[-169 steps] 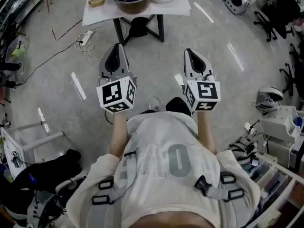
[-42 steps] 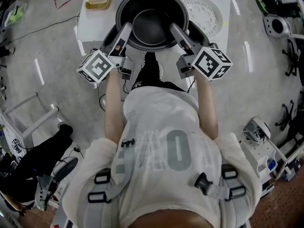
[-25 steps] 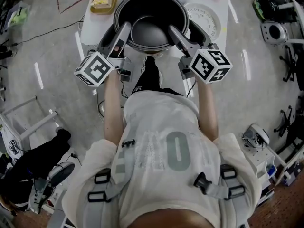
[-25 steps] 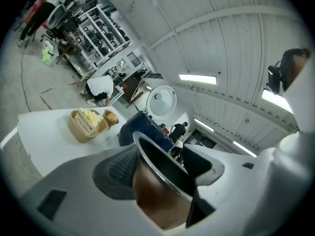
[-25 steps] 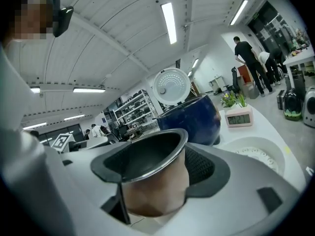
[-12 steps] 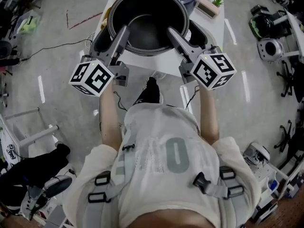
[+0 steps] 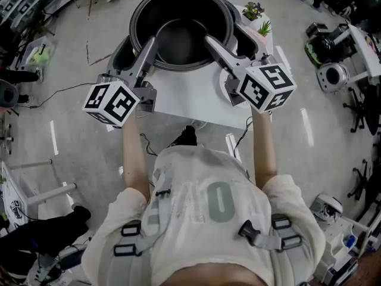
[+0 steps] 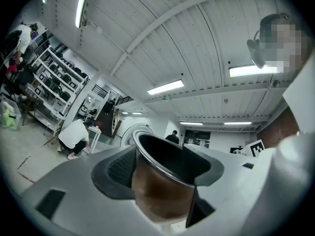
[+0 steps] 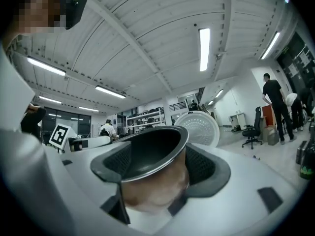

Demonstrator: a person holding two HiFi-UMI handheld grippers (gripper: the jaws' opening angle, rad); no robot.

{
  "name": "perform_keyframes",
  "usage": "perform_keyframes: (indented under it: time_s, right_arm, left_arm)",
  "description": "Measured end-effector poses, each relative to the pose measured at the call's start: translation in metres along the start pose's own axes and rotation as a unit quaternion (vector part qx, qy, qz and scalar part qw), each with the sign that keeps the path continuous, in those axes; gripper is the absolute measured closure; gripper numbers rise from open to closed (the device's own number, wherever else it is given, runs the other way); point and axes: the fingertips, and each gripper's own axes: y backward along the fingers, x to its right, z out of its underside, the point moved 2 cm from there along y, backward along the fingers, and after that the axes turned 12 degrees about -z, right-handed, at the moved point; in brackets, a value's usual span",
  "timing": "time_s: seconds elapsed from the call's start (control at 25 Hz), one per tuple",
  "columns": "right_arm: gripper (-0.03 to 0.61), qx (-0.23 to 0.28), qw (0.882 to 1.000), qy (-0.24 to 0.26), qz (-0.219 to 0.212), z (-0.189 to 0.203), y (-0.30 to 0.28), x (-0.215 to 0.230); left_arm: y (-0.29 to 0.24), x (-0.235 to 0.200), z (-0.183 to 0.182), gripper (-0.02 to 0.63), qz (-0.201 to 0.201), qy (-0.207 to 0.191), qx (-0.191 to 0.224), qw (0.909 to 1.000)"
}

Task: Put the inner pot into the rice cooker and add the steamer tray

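Observation:
The dark round inner pot [image 7: 181, 37] hangs in the air over the far part of the white table [image 7: 196, 103], gripped from both sides. My left gripper [image 7: 150, 43] is shut on the pot's left rim, one jaw inside and one outside. On the opposite rim my right gripper [image 7: 209, 42] is shut the same way. Each gripper view shows the pot's metal rim [image 8: 165, 163] [image 9: 147, 168] clamped between the jaws. A white perforated disc, the steamer tray [image 9: 197, 128], shows behind the pot in the right gripper view. The rice cooker is hidden.
A small potted plant [image 7: 257, 9] stands at the table's far right. Robot parts and gear [image 7: 330, 73] lie on the floor to the right, cables [image 7: 59, 91] to the left. People are in the room: one crouches [image 8: 74, 136], another stands [image 9: 273, 104].
Since 1.7 s ago the pot has come up off the table and travelled away from me, both grippers still on it. The food box and the steamer tray have dropped out of the head view.

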Motion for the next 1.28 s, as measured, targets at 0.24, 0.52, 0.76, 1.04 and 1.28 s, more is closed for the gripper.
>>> perform_keyframes:
  time_s: [0.24, 0.52, 0.76, 1.04, 1.28]
  right_arm:
    - [0.242, -0.003, 0.999, 0.03, 0.013, -0.031, -0.021, 0.03]
    - [0.255, 0.006, 0.999, 0.035, 0.031, -0.049, -0.045, 0.07]
    - [0.264, -0.003, 0.998, 0.029, 0.058, -0.045, -0.055, 0.112]
    - [0.264, -0.018, 0.996, 0.002, 0.083, -0.025, -0.06, 0.152]
    - [0.264, -0.035, 0.994, -0.02, 0.098, -0.004, -0.056, 0.175]
  left_arm:
    - [-0.045, -0.002, -0.019, 0.321, 0.017, -0.017, 0.01, 0.9997]
    - [-0.101, -0.014, -0.027, 0.32, 0.032, -0.026, 0.0, 0.9991]
    - [-0.149, -0.018, -0.011, 0.319, 0.04, -0.047, -0.026, 0.9978]
    - [-0.191, -0.025, 0.019, 0.319, 0.043, -0.049, -0.072, 0.9952]
    - [-0.211, -0.027, 0.047, 0.319, 0.041, -0.049, -0.107, 0.9922]
